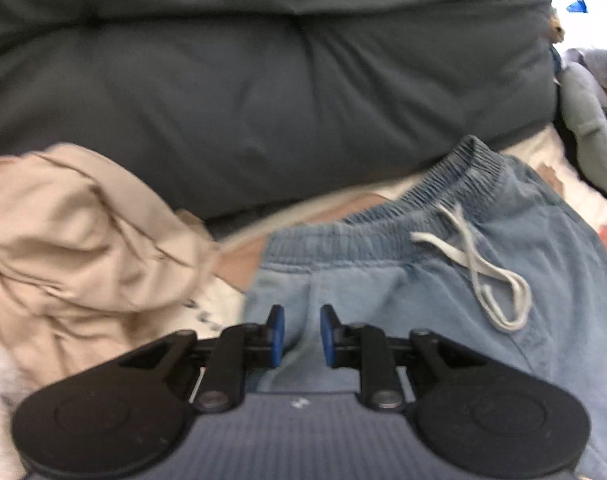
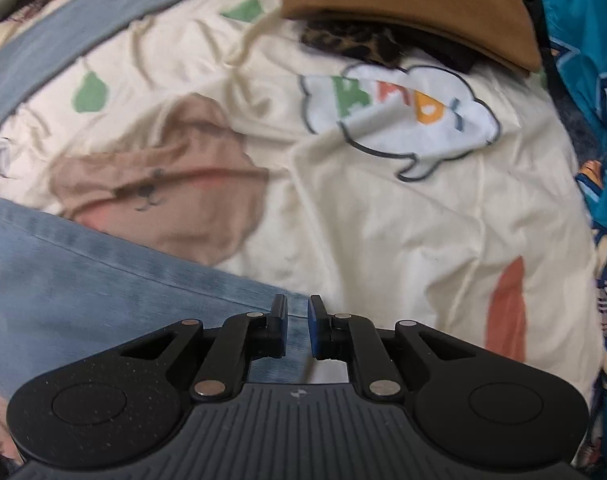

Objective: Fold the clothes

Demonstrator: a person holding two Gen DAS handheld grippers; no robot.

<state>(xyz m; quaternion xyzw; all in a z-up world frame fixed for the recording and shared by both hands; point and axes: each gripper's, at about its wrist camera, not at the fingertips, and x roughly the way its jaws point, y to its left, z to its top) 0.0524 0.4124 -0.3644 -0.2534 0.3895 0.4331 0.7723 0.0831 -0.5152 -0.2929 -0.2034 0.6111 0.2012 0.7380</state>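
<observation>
Light blue denim shorts (image 1: 423,280) with an elastic waistband and a white drawstring (image 1: 479,276) lie on a cream printed bedsheet. My left gripper (image 1: 302,336) is over the shorts below the waistband, jaws a little apart with a raised fold of the blue fabric between them. In the right wrist view, the shorts (image 2: 83,292) fill the lower left. My right gripper (image 2: 297,328) is at the shorts' hem corner, jaws narrowly apart with the denim edge between the pads.
A crumpled beige garment (image 1: 75,240) lies left of the shorts. A dark grey cushion (image 1: 263,100) runs along the back. A brown folded item (image 2: 415,4) over a leopard-print piece sits at the far side of the sheet (image 2: 383,220). Teal printed fabric (image 2: 583,80) is on the right.
</observation>
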